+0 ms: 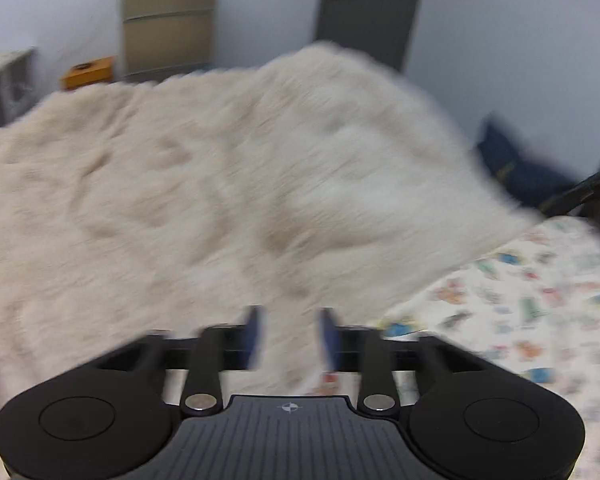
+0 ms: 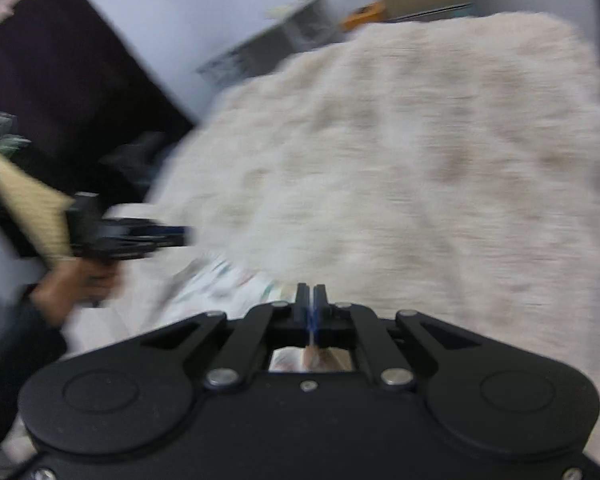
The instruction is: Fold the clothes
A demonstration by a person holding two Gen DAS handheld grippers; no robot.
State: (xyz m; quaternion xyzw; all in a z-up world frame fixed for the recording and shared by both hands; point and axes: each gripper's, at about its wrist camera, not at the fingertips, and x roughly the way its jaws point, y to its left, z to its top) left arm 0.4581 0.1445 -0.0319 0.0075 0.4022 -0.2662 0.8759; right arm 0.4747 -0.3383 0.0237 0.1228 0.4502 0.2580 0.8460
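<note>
A cream fluffy garment (image 1: 228, 184) lies spread over a bed with a patterned sheet (image 1: 532, 304); both views are blurred by motion. My left gripper (image 1: 288, 336) is open, its fingers on either side of the garment's near edge. My right gripper (image 2: 311, 300) is shut, with a thin bit of fabric pinched between its pads at the garment's (image 2: 400, 168) near edge. The left gripper (image 2: 180, 236) also shows in the right wrist view, held by a hand at the garment's left edge.
A dark blue pillow (image 1: 512, 168) lies at the far right of the bed. A tan cabinet (image 1: 168, 16), an orange box (image 1: 88, 72), a grey door (image 1: 368, 4) and a grey shelf (image 2: 268, 48) stand by the wall. A dark panel (image 2: 60, 92) is at left.
</note>
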